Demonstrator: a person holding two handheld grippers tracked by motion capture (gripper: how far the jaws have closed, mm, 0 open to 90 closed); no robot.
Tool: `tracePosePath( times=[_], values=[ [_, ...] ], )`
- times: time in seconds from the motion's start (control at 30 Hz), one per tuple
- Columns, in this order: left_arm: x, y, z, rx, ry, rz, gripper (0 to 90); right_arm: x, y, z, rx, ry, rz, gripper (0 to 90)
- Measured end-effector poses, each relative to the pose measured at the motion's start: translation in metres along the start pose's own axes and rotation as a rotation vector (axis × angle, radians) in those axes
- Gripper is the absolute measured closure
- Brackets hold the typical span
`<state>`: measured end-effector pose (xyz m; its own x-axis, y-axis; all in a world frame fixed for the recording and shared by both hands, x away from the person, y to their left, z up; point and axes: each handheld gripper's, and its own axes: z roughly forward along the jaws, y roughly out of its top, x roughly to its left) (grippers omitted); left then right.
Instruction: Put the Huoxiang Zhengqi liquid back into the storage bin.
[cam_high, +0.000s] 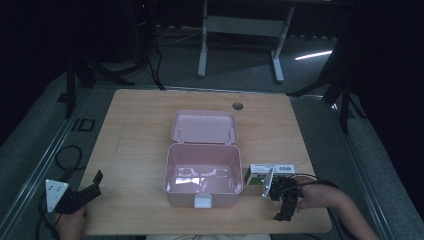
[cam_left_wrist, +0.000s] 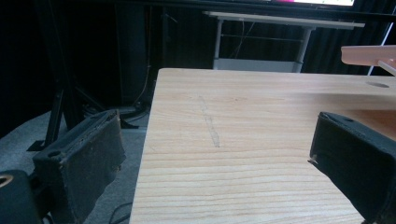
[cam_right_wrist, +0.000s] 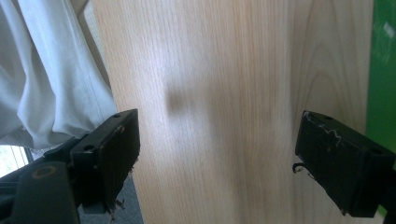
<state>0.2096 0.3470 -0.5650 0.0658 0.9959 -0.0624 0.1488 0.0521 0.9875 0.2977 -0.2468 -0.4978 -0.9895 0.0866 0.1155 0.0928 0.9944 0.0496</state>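
An open pink plastic box (cam_high: 202, 177) stands mid-table, empty inside, with its lid (cam_high: 204, 127) folded back and a white latch at the front. The lid's edge (cam_left_wrist: 369, 55) also shows at the upper right of the left gripper view. A small white and green carton (cam_high: 270, 170) lies just right of the pink box. My right gripper (cam_high: 284, 202) hangs open over the bare wood right in front of that carton. In the right gripper view its jaws (cam_right_wrist: 219, 123) stand wide apart, and the carton's green face (cam_right_wrist: 383, 70) runs along the right edge. My left gripper (cam_high: 96, 183) (cam_left_wrist: 217, 128) is open and empty at the table's front left corner.
The wooden table (cam_high: 140, 130) has a cable hole (cam_high: 237, 106) at its back edge. White cloth of the person's clothing (cam_right_wrist: 46, 70) hangs by the front edge. Dark floor with stand legs and cables surrounds the table, and a white desk frame (cam_high: 240, 30) stands behind.
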Motion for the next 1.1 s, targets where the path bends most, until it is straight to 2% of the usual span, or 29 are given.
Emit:
tracePosePath(
  times=[0.37,0.4,0.47,0.5,0.6,0.7,0.77,0.87,1.1],
  values=[
    [0.0,0.0,0.0,0.0,0.0,0.001,3.1,0.003,0.015,-0.017,0.013,-0.006,-0.033,13.6],
    [0.0,0.0,0.0,0.001,0.0,0.001,3.1,0.005,0.018,-0.027,-0.01,-0.003,-0.052,13.6],
    [0.0,0.0,0.0,0.001,-0.001,0.001,3.1,0.006,0.019,-0.033,-0.023,-0.003,-0.059,13.5],
    [0.0,0.0,0.0,0.002,-0.001,0.0,3.1,0.008,0.02,-0.041,-0.037,-0.007,-0.076,13.7],
    [0.0,0.0,0.0,0.003,0.0,0.0,3.1,0.011,0.021,-0.057,-0.067,-0.02,-0.109,18.1],
    [0.0,0.0,0.0,0.003,-0.001,-0.001,3.1,0.013,0.021,-0.065,-0.07,-0.046,-0.124,19.4],
    [0.0,0.0,0.0,0.004,0.0,-0.002,3.1,0.012,0.021,-0.075,-0.054,-0.079,-0.113,20.9],
    [0.0,0.0,0.0,0.005,0.0,0.0,3.1,0.01,0.021,-0.083,-0.046,-0.102,-0.117,22.6],
    [0.0,0.0,0.0,0.003,-0.002,-0.001,3.1,-0.004,0.025,-0.101,-0.017,-0.161,-0.109,23.0]
  ],
)
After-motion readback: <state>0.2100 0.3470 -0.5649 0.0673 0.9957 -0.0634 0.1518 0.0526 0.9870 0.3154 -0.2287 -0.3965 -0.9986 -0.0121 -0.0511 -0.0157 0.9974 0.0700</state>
